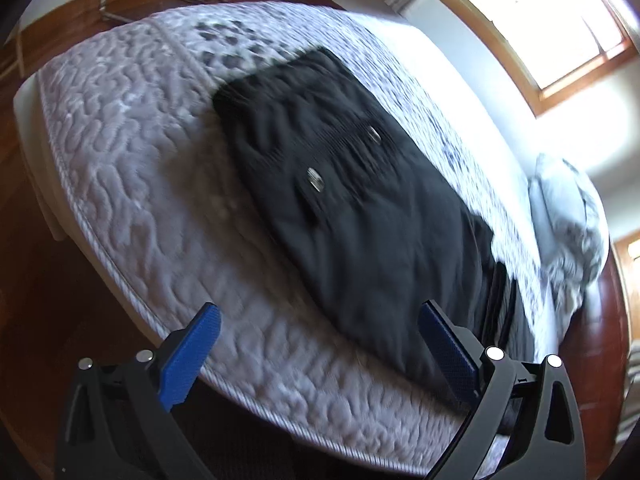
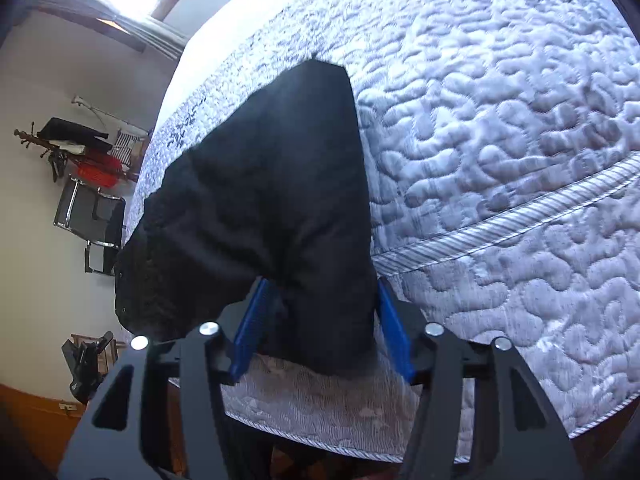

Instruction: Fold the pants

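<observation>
Black pants point(image 1: 344, 184) lie flat on a quilted grey mattress point(image 1: 132, 152), with two small metal buttons showing. My left gripper point(image 1: 320, 332) is open and empty, hovering above the mattress edge just short of the pants' near end. In the right wrist view the pants point(image 2: 272, 200) hang over the mattress edge point(image 2: 500, 216). My right gripper point(image 2: 324, 320) is open, its blue pads either side of the hanging cloth, not closed on it.
A crumpled white pillow or duvet point(image 1: 568, 220) lies at the far right of the bed. A bright window point(image 1: 540, 12) is behind it. A black chair point(image 2: 92, 220) and a clothes rack point(image 2: 84, 148) stand by the wall. The floor point(image 1: 36, 280) is dark wood.
</observation>
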`<state>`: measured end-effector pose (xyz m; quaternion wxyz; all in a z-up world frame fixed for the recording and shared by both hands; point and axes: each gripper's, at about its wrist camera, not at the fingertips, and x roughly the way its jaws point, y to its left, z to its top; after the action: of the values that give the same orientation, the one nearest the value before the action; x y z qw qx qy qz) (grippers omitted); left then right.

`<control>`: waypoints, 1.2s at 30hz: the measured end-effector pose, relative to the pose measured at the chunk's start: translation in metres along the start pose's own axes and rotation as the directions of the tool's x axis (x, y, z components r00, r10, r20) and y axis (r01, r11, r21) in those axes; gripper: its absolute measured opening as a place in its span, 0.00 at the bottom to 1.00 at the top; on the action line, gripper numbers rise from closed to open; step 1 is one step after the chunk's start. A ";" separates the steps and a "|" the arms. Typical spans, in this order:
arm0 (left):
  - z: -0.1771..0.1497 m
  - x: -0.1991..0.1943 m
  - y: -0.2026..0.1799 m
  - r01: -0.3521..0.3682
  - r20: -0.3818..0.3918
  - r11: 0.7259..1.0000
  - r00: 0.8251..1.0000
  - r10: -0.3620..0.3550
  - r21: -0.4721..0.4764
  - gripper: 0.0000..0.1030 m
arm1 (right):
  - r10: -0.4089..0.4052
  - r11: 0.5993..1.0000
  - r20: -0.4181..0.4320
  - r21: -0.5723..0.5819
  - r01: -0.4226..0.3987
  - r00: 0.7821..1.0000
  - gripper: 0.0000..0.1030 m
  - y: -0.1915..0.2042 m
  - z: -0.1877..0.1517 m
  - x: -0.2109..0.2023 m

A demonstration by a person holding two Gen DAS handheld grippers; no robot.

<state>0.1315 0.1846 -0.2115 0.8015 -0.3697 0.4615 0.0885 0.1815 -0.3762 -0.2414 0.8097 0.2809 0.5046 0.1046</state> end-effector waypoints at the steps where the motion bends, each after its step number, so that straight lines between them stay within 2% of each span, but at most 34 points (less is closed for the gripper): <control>1: 0.008 0.001 0.008 0.004 0.017 1.000 1.000 -0.004 -0.014 0.96 | -0.002 1.000 0.021 0.001 0.002 1.000 0.56 0.001 0.000 -0.007; 7: 0.043 0.018 0.040 0.063 0.022 0.995 0.998 -0.062 -0.076 0.96 | -0.039 0.999 0.109 -0.022 0.041 0.993 0.59 0.015 0.001 -0.034; 9: 0.052 0.025 0.049 0.115 0.009 0.987 0.993 -0.114 -0.115 0.96 | -0.058 0.997 0.113 -0.047 0.064 0.992 0.59 0.019 0.000 -0.040; 13: 0.063 0.034 0.056 0.161 0.013 0.975 0.987 -0.161 -0.150 0.96 | -0.095 0.990 0.112 -0.093 0.105 0.989 0.59 0.023 -0.001 -0.043; 22: 0.077 0.049 0.061 0.192 0.027 0.963 0.981 -0.190 -0.188 0.96 | -0.077 0.993 0.091 -0.088 0.085 0.993 0.59 0.035 -0.006 -0.026; 31: 0.090 0.054 0.083 0.315 0.085 0.907 0.949 -0.303 -0.279 0.96 | -0.092 0.992 0.086 -0.084 0.099 0.992 0.59 0.038 -0.006 -0.019; 36: 0.093 0.065 0.078 0.389 0.074 0.871 0.920 -0.386 -0.301 0.96 | -0.097 0.991 0.093 -0.086 0.105 0.991 0.59 0.036 -0.006 -0.020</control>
<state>0.1926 0.2901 -0.2755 0.7375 -0.5752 0.3539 -0.0005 0.1711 -0.3534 -0.2080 0.8474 0.2225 0.4764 0.0736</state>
